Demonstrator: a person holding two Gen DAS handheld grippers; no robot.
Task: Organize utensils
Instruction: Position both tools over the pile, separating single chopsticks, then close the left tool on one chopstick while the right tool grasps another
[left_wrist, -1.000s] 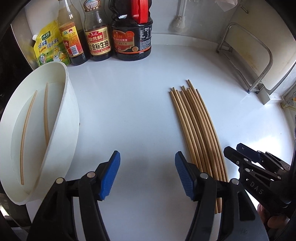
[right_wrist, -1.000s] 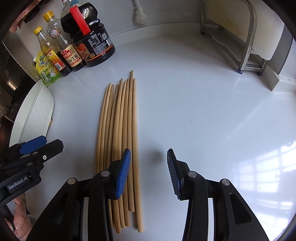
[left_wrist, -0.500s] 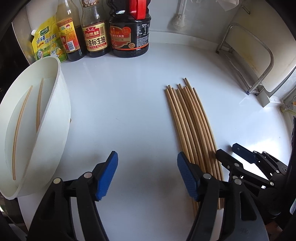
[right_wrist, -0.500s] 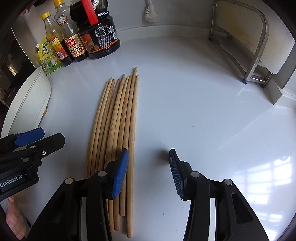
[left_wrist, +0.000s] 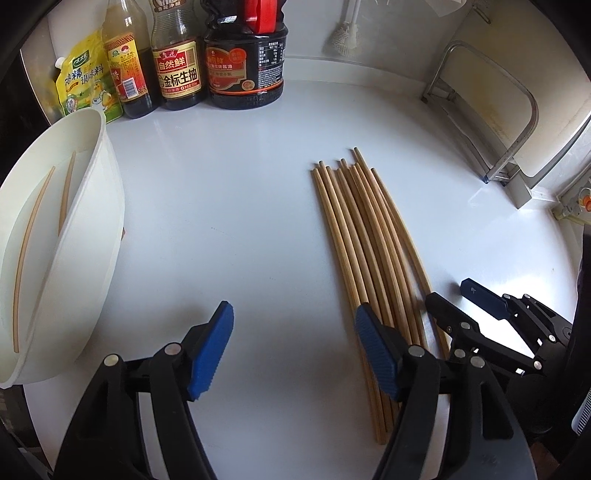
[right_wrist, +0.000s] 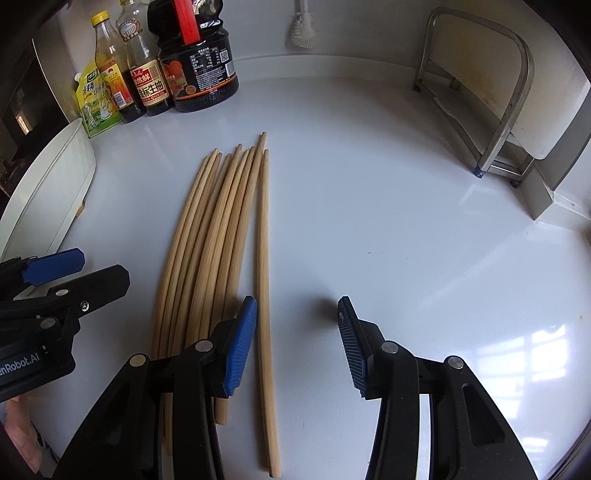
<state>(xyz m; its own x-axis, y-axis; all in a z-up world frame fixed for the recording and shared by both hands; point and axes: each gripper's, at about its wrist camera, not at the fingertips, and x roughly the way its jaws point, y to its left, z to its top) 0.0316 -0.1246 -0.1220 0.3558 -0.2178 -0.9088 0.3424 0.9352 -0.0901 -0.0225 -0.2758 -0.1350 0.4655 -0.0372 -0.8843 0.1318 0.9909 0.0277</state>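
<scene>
The white surface (left_wrist: 240, 221) carries everything. A white tub (left_wrist: 92, 236) lies left of the left claw (left_wrist: 293, 349), with two chopsticks (left_wrist: 37, 229) inside it. The loose bundle of chopsticks (right_wrist: 210, 236) lies between the two claws, its near ends under the left claw's right finger and the right claw's left finger. One chopstick (right_wrist: 263, 277) lies slightly apart, inside the gap of the right claw (right_wrist: 297, 341). Both claws stand wide, holding nothing. Sauce bottles (left_wrist: 221, 62) stand far ahead.
</scene>
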